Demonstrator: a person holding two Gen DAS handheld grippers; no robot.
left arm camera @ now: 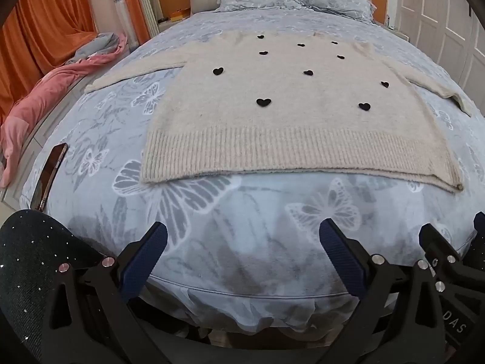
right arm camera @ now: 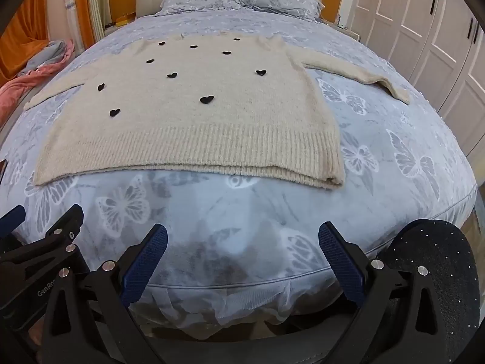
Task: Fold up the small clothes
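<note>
A cream knit sweater (left arm camera: 282,112) with small black hearts lies flat on the bed, ribbed hem nearest me and both sleeves spread out sideways. The same sweater (right arm camera: 194,115) fills the middle of the right wrist view. My left gripper (left arm camera: 242,236) hangs open over the bed's near edge, well short of the hem, nothing between its blue pads. My right gripper (right arm camera: 242,236) is likewise open and empty, just short of the hem. The right gripper's black frame (left arm camera: 448,257) shows at the right edge of the left wrist view, and the left gripper's frame (right arm camera: 39,242) at the left of the right wrist view.
The bed cover (left arm camera: 242,206) is pale blue with butterflies. A phone (left arm camera: 50,176) lies near the bed's left edge. Pink and grey cloth (left arm camera: 45,97) is heaped beyond the left side. Pillows (right arm camera: 242,0) sit at the headboard. White wardrobe doors (right arm camera: 424,30) stand at right.
</note>
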